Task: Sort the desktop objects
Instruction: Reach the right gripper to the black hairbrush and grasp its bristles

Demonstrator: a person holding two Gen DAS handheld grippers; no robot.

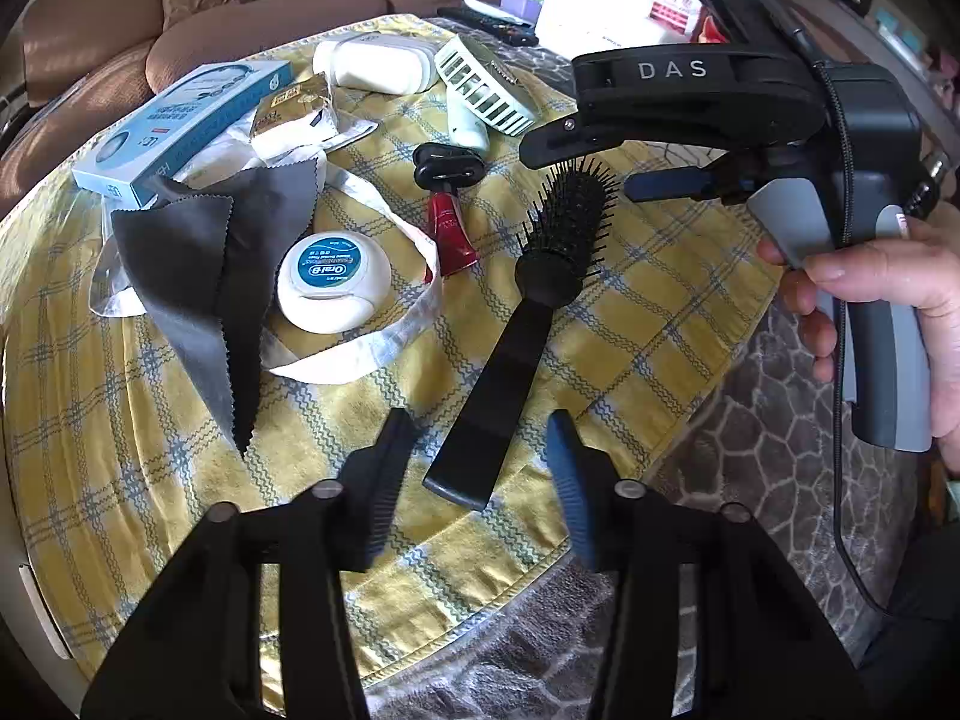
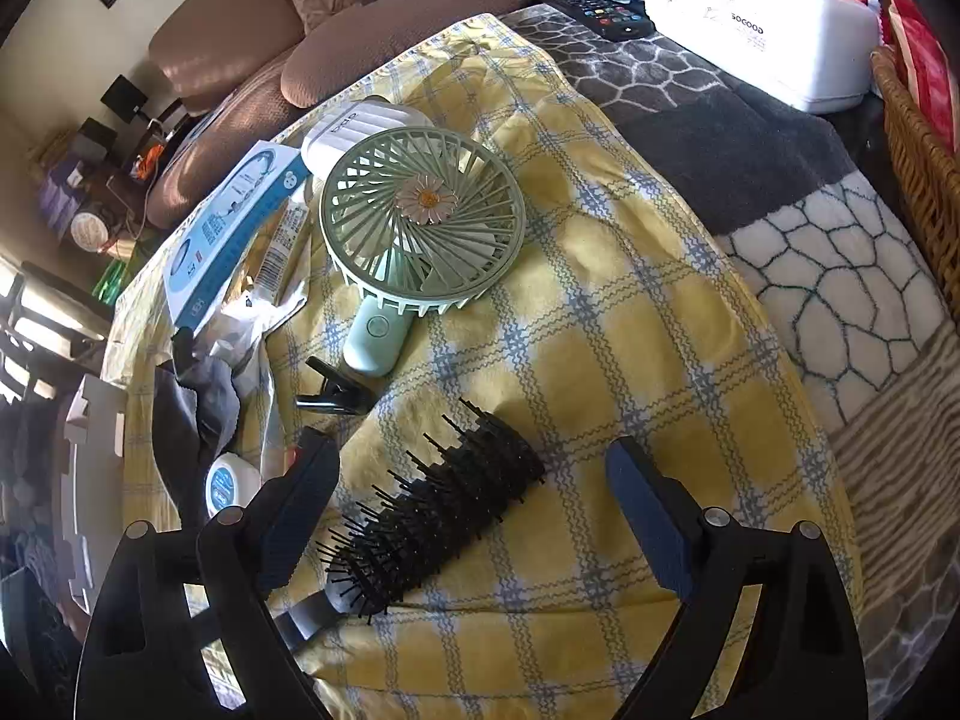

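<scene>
A black hairbrush [image 1: 528,312] lies on the yellow checked cloth [image 1: 660,324]. My left gripper [image 1: 480,456] is open, its jaws on either side of the handle's end and just above it. My right gripper [image 2: 474,492] is open over the bristle head [image 2: 438,516]; in the left wrist view it [image 1: 576,171] hovers above the brush head. A green hand fan [image 2: 420,228], white floss case [image 1: 333,282], red tube [image 1: 450,231], black clip [image 1: 447,163], grey cloth [image 1: 204,276], blue box [image 1: 180,126] and white case [image 1: 378,63] lie around.
A grey patterned blanket [image 2: 840,276] covers the surface to the right of the cloth. A white tissue box [image 2: 762,24], a remote [image 2: 594,12] and a wicker basket [image 2: 924,168] stand at the back right. A brown sofa [image 1: 120,18] is behind.
</scene>
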